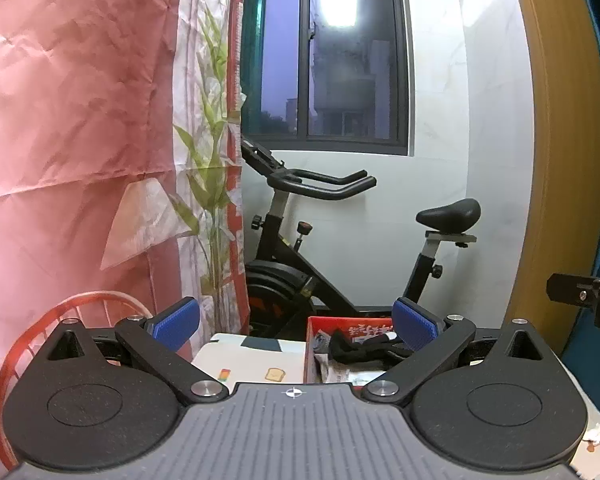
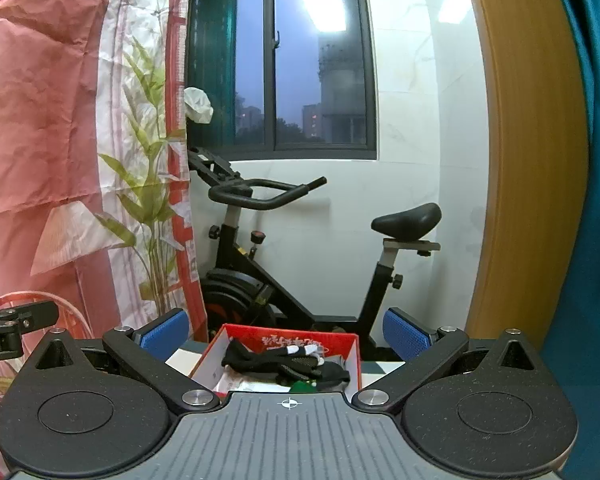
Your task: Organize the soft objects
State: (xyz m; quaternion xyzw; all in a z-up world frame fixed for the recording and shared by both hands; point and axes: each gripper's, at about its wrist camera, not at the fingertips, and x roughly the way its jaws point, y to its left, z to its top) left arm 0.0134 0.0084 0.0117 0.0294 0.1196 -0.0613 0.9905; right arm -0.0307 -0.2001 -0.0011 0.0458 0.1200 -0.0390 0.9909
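Note:
A red cardboard box [image 2: 340, 340] stands on a white table [image 1: 256, 364] just ahead of both grippers. It holds black soft items with white tips [image 2: 276, 358], also seen in the left wrist view [image 1: 356, 346]. My left gripper [image 1: 296, 326] is open and empty, with the box [image 1: 320, 324] near its right finger. My right gripper [image 2: 286, 334] is open and empty, with the box between its blue pads [image 2: 404, 334].
A red wire basket [image 1: 28, 344] stands at the left. A pink curtain with a leaf print [image 1: 80, 120] hangs behind it. An exercise bike [image 2: 300, 248] stands by the window wall. A wooden door frame [image 2: 532, 160] is at the right.

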